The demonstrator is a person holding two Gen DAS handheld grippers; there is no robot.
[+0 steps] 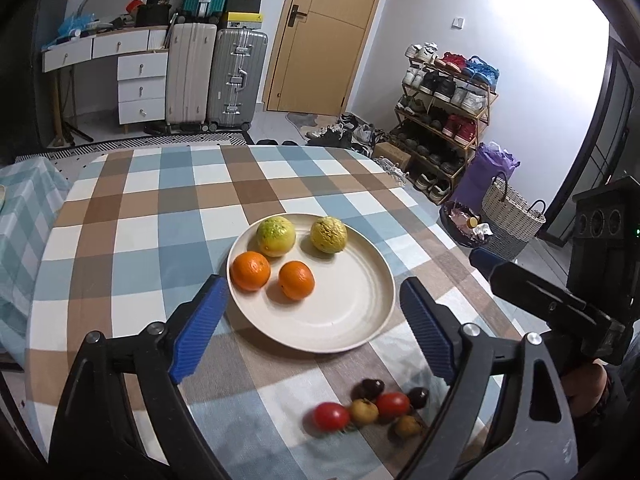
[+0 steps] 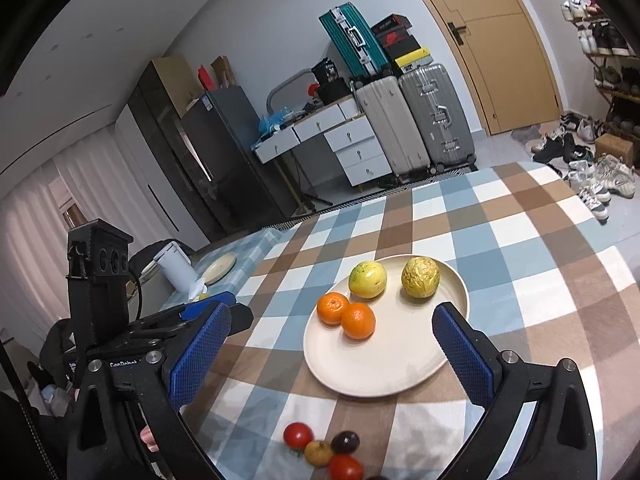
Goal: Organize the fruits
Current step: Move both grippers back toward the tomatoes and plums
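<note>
**A:** How do the fingers stand?

**B:** Both pairs are spread wide with nothing between the pads. The left gripper [image 1: 308,320] hangs over the near edge of the cream plate [image 1: 352,320]; the right gripper [image 2: 336,344] frames that same plate [image 2: 384,376] from the other side.

**A:** And the fruit?

**B:** Four pieces lie on the plate, beyond the fingertips, touched by neither gripper. Two oranges [image 1: 272,276] sit close together nearest the left gripper's left pad, with two yellow-green fruits [image 1: 300,235] behind them towards the far rim. A cluster of small fruits [image 1: 376,404], red, dark and yellowish, lies on the checked tablecloth [image 1: 160,216], off the plate and nearer than the fingertips.

**A:** Anything hard to read?

**B:** In the left wrist view the nearest red one is blurred, and the right finger's arm covers the cluster's edge. In the right wrist view the cluster [image 2: 324,448] is cut off at the bottom, so I can't count it there.

**A:** What does each view add?

**B:** The left view shows the right gripper's body at its right edge and a shoe rack [image 1: 444,120]. The right view shows the left gripper at its left edge, a dark fridge [image 2: 224,148], and a second plate [image 2: 219,267] on a neighbouring surface.
</note>
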